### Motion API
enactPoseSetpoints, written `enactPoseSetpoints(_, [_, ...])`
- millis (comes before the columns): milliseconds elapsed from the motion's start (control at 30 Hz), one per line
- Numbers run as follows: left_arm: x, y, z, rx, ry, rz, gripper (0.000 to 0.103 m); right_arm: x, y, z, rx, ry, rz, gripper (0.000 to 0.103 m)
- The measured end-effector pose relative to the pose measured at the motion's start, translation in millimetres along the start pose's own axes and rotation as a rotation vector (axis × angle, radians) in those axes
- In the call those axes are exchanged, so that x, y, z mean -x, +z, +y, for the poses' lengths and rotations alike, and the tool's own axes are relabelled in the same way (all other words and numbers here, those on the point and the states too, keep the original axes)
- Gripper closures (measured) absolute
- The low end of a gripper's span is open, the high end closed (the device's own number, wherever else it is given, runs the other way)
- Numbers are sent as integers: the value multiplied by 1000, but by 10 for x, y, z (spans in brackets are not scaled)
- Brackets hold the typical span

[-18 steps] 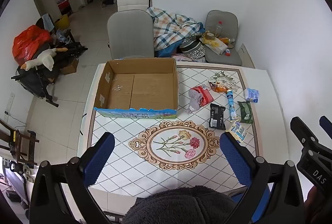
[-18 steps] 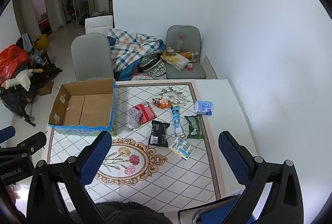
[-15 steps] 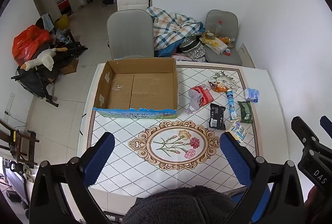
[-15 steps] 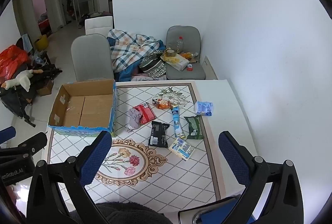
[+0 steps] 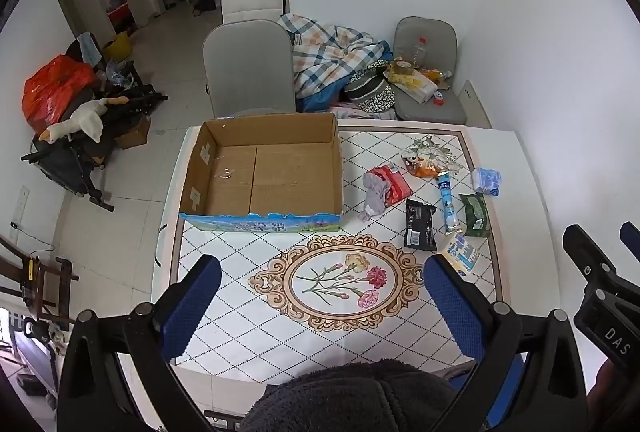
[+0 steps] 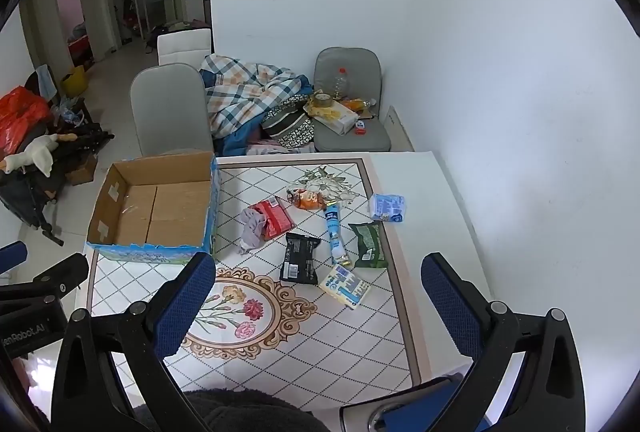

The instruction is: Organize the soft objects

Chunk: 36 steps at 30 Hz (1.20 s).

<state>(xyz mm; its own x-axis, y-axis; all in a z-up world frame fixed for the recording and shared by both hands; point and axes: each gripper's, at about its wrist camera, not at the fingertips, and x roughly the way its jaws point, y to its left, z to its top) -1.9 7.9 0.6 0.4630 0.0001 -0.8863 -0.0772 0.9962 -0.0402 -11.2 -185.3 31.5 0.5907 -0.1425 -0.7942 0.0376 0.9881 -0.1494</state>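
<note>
An empty cardboard box (image 5: pixel 264 171) stands at the table's far left; it also shows in the right wrist view (image 6: pixel 156 207). To its right lie soft items: a grey cloth (image 5: pixel 375 196) on a red packet (image 5: pixel 392 180), a black packet (image 5: pixel 420 231), a blue tube (image 5: pixel 447 200), a green packet (image 5: pixel 474 214), a pale blue packet (image 5: pixel 486 181), an orange snack bag (image 5: pixel 425 167) and a yellow-blue packet (image 5: pixel 460 250). My left gripper (image 5: pixel 320 296) is open and empty, high above the near table. My right gripper (image 6: pixel 316 296) is open and empty too.
The tiled table (image 5: pixel 248 320) has a flower medallion (image 5: pixel 340 282) in its near middle. Grey chairs (image 5: pixel 248 67) and a plaid blanket (image 5: pixel 332 59) stand behind the table. A white wall (image 6: pixel 520 111) runs along the right. Clutter lies on the floor at left (image 5: pixel 72 111).
</note>
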Motion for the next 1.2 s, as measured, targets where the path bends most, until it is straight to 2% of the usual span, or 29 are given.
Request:
enactPoseSetpoints(67, [-53, 27, -90, -5, 5, 8, 0, -6, 8, -5, -1, 1, 1, 0])
enactPoseSetpoints(1200, [-58, 67, -108, -13, 7, 9, 0, 9, 24, -11, -3, -9, -9, 0])
